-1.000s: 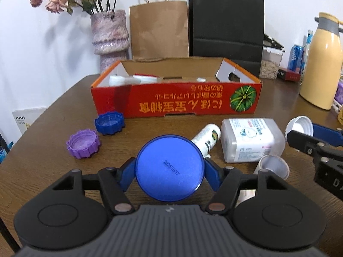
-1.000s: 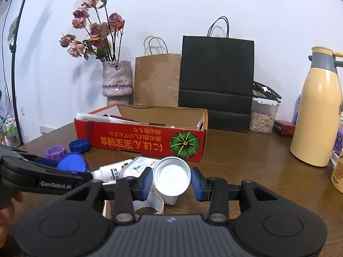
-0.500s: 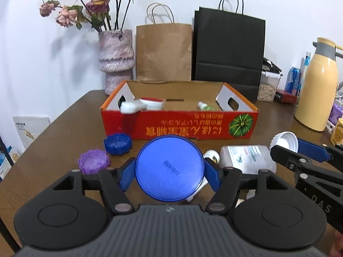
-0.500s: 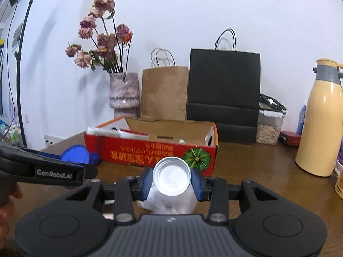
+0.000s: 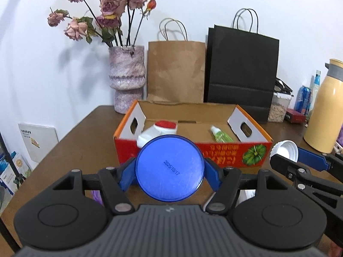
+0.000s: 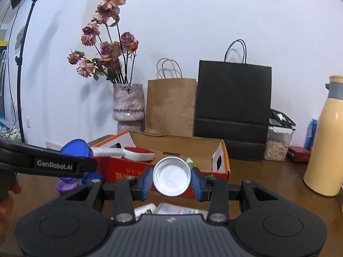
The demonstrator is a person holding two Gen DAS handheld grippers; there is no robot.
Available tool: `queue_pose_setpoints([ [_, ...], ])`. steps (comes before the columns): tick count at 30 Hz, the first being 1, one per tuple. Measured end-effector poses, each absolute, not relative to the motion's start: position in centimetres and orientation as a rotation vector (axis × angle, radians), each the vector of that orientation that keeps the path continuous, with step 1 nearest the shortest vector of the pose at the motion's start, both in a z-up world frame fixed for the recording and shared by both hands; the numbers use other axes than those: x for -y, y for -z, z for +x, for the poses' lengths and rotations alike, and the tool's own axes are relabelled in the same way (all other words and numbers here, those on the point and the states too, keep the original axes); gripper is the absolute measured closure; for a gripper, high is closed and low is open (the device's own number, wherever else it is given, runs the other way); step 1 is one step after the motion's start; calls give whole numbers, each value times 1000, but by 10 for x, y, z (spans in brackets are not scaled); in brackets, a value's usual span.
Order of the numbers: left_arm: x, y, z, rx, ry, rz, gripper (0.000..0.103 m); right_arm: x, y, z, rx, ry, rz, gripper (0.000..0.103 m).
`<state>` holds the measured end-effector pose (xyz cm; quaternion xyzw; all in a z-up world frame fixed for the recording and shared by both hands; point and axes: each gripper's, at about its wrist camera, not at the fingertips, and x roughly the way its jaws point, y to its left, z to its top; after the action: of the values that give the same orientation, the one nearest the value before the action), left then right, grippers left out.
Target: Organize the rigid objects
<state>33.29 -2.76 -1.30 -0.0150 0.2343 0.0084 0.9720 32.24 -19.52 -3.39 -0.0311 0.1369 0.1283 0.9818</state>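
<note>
Blue lid (image 5: pixel 169 168) clamped in left fingers | white cap (image 6: pixel 172 176) clamped in right fingers

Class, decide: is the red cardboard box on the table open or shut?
Open. The red cardboard box has no lid; a white bottle and green tube show inside.

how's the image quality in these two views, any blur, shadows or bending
Left wrist view: sharp, printed date legible on the blue lid; fisheye bows the black bag. Right wrist view: flowers cast soft wall shadows; corners vignette black.
</note>
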Motion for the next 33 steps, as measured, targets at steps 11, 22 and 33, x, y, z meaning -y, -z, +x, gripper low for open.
queue_pose_setpoints([
  [11, 21, -5, 365, -426, -46, -64, 35, 182, 22, 358, -246, -269, -59, 65],
  [22, 18, -11, 405, -399, -67, -97, 35, 177, 20, 401, -235, -278, -51, 65],
  [33, 22, -12, 448, -396, -74, -99, 35, 180, 15, 447, -245, -292, -33, 65],
])
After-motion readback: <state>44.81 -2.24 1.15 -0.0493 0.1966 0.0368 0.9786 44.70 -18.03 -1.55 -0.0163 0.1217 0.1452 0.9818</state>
